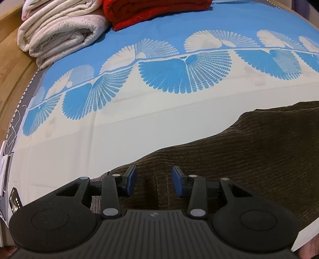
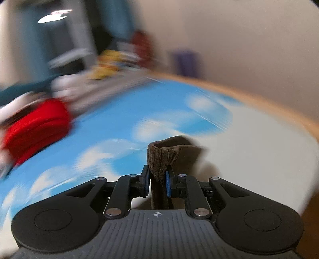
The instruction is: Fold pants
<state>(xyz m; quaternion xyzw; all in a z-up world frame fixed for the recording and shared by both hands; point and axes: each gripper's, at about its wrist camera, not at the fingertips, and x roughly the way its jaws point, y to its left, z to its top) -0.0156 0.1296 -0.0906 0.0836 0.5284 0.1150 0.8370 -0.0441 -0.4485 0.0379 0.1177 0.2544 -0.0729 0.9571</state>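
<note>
Bedspread (image 1: 79, 149): pants (image 2: 159, 159) pinched in right hand-held gripper (image 2: 157, 182).

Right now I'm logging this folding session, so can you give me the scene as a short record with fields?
surface: bed sheet, white with blue fan pattern
garment: dark brown corduroy pants, lying on the sheet
left tongs: open above the pants, pads not touching the cloth
right tongs: shut on a bunched fold of the brown corduroy, lifted off the sheet
other items: folded cream blanket and folded red blanket at the far edge
image quality: right wrist view motion-blurred
</note>
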